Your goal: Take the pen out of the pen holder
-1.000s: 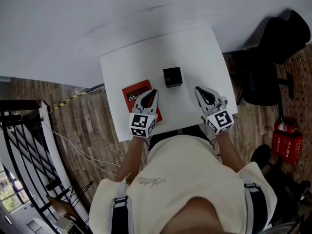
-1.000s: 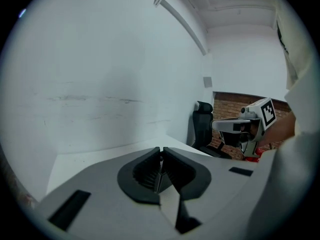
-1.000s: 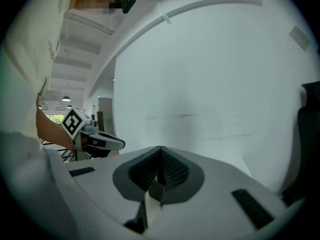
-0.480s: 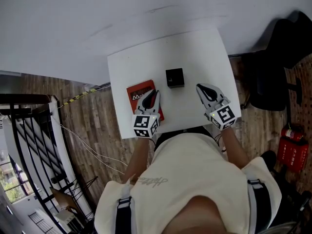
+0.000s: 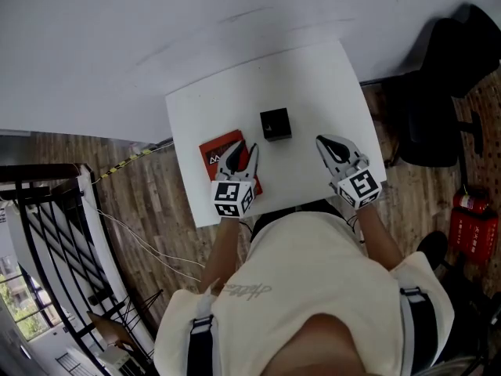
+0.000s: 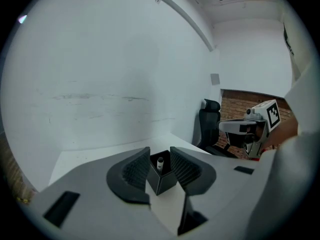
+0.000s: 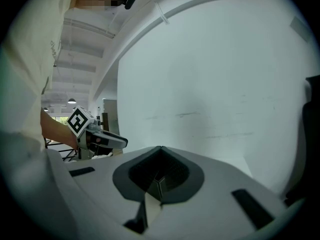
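A small black square plastic pen holder [image 5: 275,123] stands upright, open top up, near the middle of the white worktop [image 5: 313,77]. 1 white pen [image 6: 160,163] with a dark end stands inside it; only its upper end shows.

Support: white counter [image 5: 329,77], far edge at the wall in my head view | Item A: black pen holder [image 5: 275,123], upright, mid-counter | Item B: red book [image 5: 218,149], flat, near-left corner on my side, close to A, not touching.
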The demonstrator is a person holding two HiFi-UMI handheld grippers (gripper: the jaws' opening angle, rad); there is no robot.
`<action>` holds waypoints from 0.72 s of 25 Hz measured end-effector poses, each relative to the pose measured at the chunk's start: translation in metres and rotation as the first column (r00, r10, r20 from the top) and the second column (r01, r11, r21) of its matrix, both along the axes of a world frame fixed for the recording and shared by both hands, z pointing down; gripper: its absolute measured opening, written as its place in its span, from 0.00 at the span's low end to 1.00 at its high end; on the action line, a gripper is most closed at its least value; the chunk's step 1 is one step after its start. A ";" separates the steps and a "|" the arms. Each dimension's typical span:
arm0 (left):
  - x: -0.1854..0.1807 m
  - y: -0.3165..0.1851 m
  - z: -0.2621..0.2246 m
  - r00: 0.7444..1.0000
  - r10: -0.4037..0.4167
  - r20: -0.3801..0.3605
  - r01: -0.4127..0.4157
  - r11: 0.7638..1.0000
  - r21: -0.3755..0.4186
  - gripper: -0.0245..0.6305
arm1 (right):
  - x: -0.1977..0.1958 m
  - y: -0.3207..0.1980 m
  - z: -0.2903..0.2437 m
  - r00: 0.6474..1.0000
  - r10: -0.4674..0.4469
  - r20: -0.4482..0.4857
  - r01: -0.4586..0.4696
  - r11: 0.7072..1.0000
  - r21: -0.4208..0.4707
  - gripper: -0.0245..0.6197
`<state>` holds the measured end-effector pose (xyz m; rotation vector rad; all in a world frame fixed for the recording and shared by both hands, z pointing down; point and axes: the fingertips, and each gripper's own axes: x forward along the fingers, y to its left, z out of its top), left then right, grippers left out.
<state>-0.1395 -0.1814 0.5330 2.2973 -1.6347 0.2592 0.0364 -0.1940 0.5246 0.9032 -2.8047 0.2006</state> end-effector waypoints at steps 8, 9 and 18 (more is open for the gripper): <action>0.013 -0.019 0.028 0.997 0.072 0.010 -0.072 0.996 -0.053 0.24 | 0.003 -0.003 0.003 1.000 0.022 -0.020 -0.023 1.000 -0.007 0.05; 0.014 -0.021 0.031 0.997 0.079 0.013 -0.078 0.995 -0.057 0.24 | 0.004 -0.003 0.005 0.999 0.026 -0.020 -0.026 1.000 -0.011 0.05; 0.025 -0.039 0.059 0.990 0.135 0.029 -0.131 0.985 -0.114 0.25 | 0.014 -0.009 0.019 0.998 0.057 -0.037 -0.059 0.997 -0.056 0.05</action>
